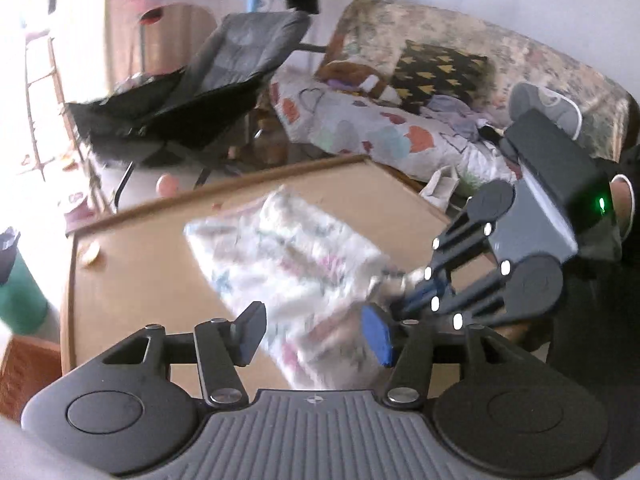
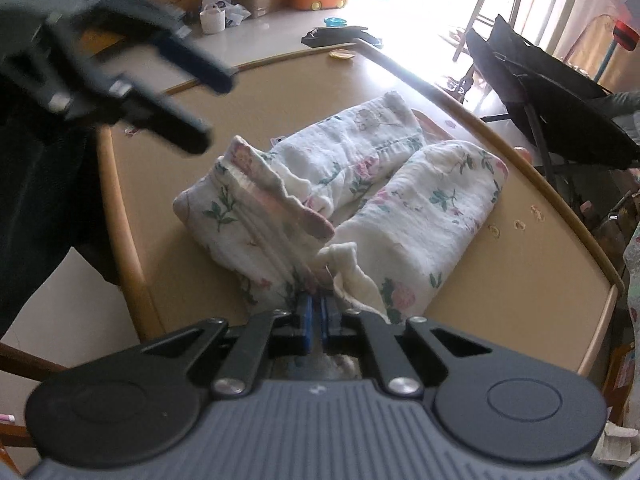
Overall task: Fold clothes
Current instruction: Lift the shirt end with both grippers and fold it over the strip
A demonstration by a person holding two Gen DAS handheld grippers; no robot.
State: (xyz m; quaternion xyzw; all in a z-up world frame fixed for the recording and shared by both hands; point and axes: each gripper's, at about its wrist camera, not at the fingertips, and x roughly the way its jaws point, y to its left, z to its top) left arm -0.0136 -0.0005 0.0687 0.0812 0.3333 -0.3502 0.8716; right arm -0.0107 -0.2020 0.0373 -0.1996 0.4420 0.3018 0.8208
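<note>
The tan counter (image 2: 500, 280) carries floral trousers (image 2: 420, 200), white with pink roses, lying near its middle with both legs reaching toward the far edge. The right gripper (image 2: 319, 312) has its jaws closed on the trousers' near edge. The left gripper (image 1: 314, 330) hovers above the cloth, jaws open and holding nothing.

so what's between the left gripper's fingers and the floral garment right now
Nothing. In the right wrist view the left gripper hangs open above bare table, clear of the floral garment, which the right gripper pinches.
</note>
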